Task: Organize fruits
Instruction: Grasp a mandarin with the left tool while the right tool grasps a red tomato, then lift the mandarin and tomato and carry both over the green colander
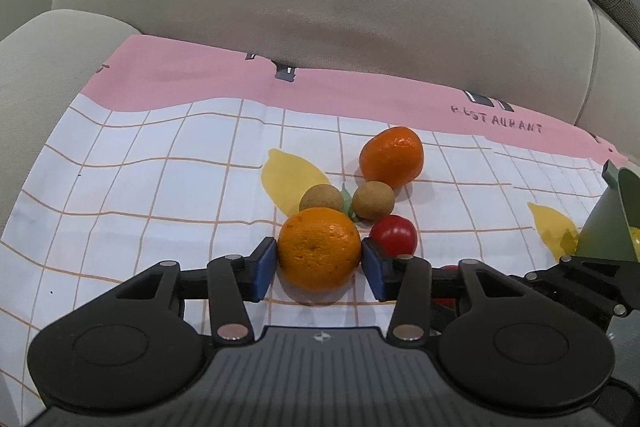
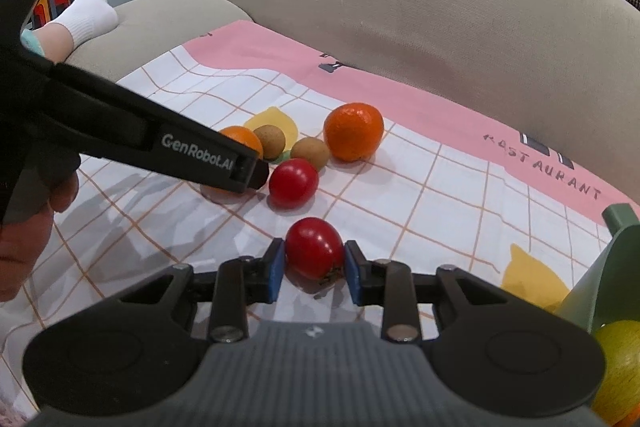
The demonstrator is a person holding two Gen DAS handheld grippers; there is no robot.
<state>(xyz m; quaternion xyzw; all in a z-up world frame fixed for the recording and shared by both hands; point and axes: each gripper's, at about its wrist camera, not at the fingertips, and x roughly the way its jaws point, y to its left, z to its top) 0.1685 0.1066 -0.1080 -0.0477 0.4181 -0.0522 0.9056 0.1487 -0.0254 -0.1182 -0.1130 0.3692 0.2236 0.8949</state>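
Fruit lies on a checked cloth (image 1: 160, 187) on a sofa seat. My left gripper (image 1: 319, 263) has its blue pads against both sides of a near orange (image 1: 318, 253), which rests on the cloth. Behind it lie two small brown fruits (image 1: 322, 199) (image 1: 373, 200), a red tomato (image 1: 394, 235) and a second orange (image 1: 392, 155). My right gripper (image 2: 315, 267) has its pads against a second red tomato (image 2: 314, 247) on the cloth. The left gripper's finger shows in the right wrist view (image 2: 248, 171), in front of the near orange (image 2: 242, 141).
A green container (image 2: 612, 279) stands at the right edge, with a yellow-green fruit (image 2: 618, 367) in it. The beige sofa back (image 1: 320, 7) rises behind the cloth. A foot in a white sock (image 2: 86, 11) rests on the sofa arm at the left.
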